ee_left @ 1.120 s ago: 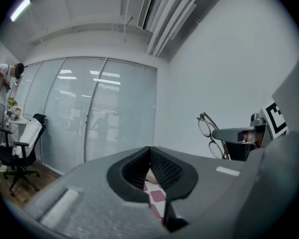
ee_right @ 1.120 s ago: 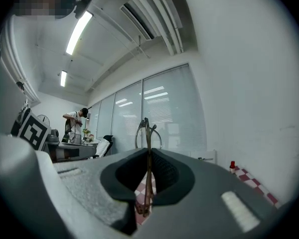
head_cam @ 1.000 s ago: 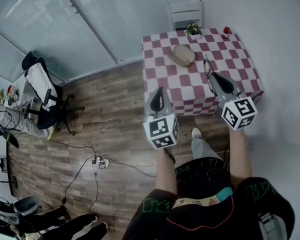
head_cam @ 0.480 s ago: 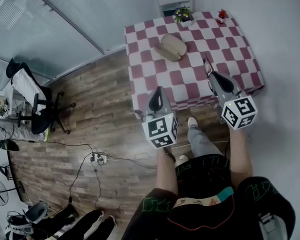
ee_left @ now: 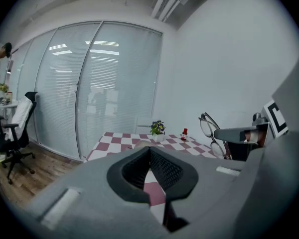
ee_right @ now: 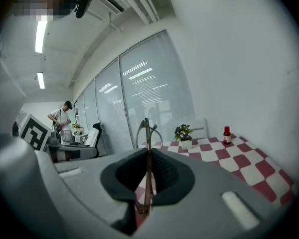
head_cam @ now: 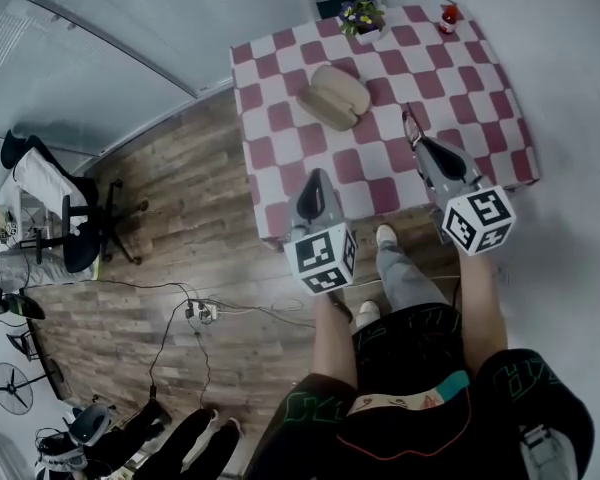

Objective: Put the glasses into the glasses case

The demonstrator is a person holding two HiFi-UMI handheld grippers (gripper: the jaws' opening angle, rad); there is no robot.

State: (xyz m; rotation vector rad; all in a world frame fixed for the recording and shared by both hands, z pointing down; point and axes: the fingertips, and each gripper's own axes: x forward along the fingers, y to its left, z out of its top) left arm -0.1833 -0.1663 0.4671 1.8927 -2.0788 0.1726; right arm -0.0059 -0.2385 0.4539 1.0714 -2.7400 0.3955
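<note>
Head view, looking steeply down: a person stands at the near edge of a desk (head_cam: 460, 78) covered in red and white checks, holding a pair of tongs in each hand.

The right tongs (head_cam: 420, 146) are clamped on the glasses (head_cam: 410, 128), which stick out past the tips and hang over the desk's right half. In the right gripper view the glasses (ee_right: 147, 133) stand edge-on between the pressed-together jaws, lenses up and forward.

The left tongs (head_cam: 316, 180) hold nothing. Their jaws meet in the left gripper view, with only the checked cloth beyond them.

The glasses case (head_cam: 334, 96), a tan oval shell, lies on the desk further in. It is well apart from both pairs of tongs, straight ahead of the left pair and ahead and to the left of the right pair. Its long axis runs roughly across the desk, slightly slanted. From this height I cannot say for sure whether its lid is open or shut.

The glasses need to travel forward and leftward. The empty left tongs look well placed to steady the case.

A small plant (head_cam: 360, 15) and a red bottle (head_cam: 448, 13) sit at the far edge.
</note>
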